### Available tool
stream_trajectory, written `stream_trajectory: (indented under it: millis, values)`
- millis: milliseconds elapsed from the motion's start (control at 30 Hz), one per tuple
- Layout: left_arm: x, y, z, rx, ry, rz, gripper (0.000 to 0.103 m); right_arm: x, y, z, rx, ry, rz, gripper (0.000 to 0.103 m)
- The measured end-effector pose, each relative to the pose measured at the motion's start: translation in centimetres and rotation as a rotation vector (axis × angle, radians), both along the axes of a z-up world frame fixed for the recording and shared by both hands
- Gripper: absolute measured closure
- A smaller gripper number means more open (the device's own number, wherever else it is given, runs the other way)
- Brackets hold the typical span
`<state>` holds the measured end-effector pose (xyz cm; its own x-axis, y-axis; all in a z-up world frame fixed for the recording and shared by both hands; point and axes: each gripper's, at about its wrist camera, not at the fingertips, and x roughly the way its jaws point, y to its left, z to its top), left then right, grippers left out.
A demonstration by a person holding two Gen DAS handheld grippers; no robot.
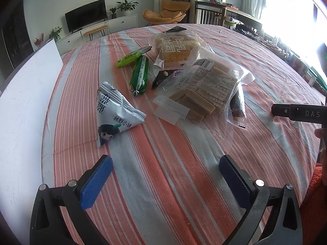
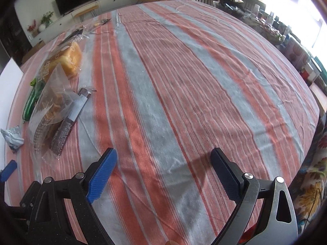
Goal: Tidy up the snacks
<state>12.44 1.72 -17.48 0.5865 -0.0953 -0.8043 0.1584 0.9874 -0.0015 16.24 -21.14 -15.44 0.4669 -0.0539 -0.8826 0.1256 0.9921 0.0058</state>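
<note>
Right now the snacks lie in a loose cluster on the red-and-grey striped tablecloth (image 1: 163, 183), ahead of my left claw (image 1: 165, 177) and off to the left of my right claw (image 2: 163, 171). Nearest my left fingers is the white pyramid-shaped foil packet with a cartoon face (image 1: 116, 114); I judge it light, puffy and slippery, best pinched at its crimped top seam rather than across the air-filled body. Beyond it lie the dark green sausage-shaped wrapper (image 1: 140, 75) and the bright green flat stick packet (image 1: 130, 58), both slim and probably firm enough to grip across the middle. The clear plastic bag of tan biscuit bars (image 1: 204, 94) looks crinkly and brittle inside, so I would take it by a loose edge of film, gently. Behind it sits the clear bag of yellow sliced bread (image 1: 175, 49), soft and easily crushed, again a job for the loose film at its end. A small dark wrapper is tucked under the biscuit bag, too hidden to judge. A white flat board (image 1: 26, 94) lies at the left, well apart from the pile. My left claw is spread wide and hovers over bare cloth, gripping nothing; my right claw is likewise spread wide, empty, touching nothing.
</note>
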Motion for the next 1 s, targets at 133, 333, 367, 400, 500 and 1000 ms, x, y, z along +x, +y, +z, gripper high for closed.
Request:
stream_trajectory:
  millis: [133,333,367,400,500,1000]
  values:
    - [-0.04,-0.03,0.01,0.001,0.000,0.000,0.000,-0.12,-0.03,0.00,-0.001,0.000,0.000,0.008]
    - [0.02,-0.02,0.01,0.001,0.000,0.001,0.000,-0.15,0.01,-0.01,0.000,0.000,0.000,0.008]
    - [0.00,-0.03,0.02,0.001,0.000,0.001,0.000,-0.14,0.03,-0.02,0.000,0.000,-0.001,0.008]
    - [0.02,-0.02,0.01,0.001,0.000,0.001,0.000,-0.14,0.03,-0.02,-0.001,0.000,-0.001,0.008]
    - [0.01,-0.02,0.02,0.002,0.000,0.001,0.000,-0.19,-0.06,0.01,-0.001,0.000,-0.001,0.008]
    - [0.00,-0.02,0.01,0.002,0.000,0.001,0.000,-0.26,0.00,0.03,-0.002,-0.003,-0.006,0.008]
